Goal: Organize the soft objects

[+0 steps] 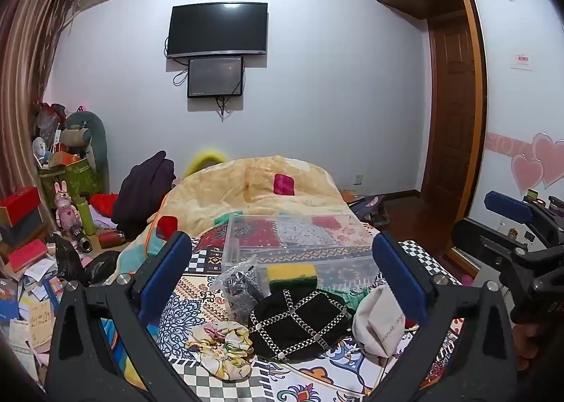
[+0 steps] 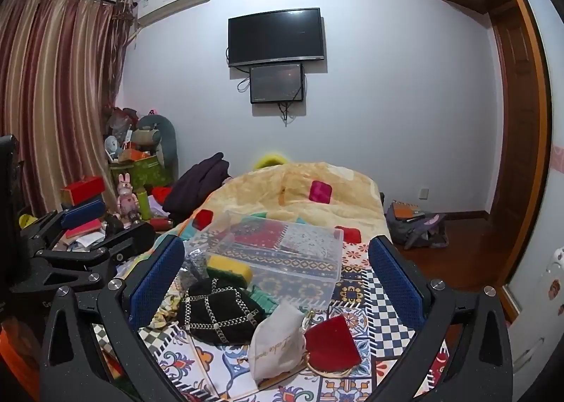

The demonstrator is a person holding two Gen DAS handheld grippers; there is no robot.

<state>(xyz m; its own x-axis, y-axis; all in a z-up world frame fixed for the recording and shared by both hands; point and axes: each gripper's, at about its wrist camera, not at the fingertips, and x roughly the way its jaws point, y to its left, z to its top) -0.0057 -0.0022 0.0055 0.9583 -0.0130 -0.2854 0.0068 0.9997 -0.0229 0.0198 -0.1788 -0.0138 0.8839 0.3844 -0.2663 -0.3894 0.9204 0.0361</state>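
On the patterned bedspread lie a black beret with chain trim (image 1: 299, 324) (image 2: 216, 314), a floral scrunchie (image 1: 222, 343), a yellow-green sponge (image 1: 292, 275) (image 2: 229, 266), a sparkly grey pouch (image 1: 243, 287), a cream drawstring bag (image 1: 379, 324) (image 2: 276, 342) and a red pouch (image 2: 333, 340). A clear plastic bin (image 1: 299, 247) (image 2: 282, 254) stands behind them. My left gripper (image 1: 282, 278) is open and empty above the pile. My right gripper (image 2: 278, 278) is open and empty, hovering over the beret and bags.
A beige duvet (image 1: 253, 187) with a pink patch is heaped at the bed's far end. Boxes, toys and papers (image 1: 42, 243) crowd the floor on the left. A wardrobe and door (image 1: 454, 102) stand on the right. A TV (image 1: 216, 30) hangs on the wall.
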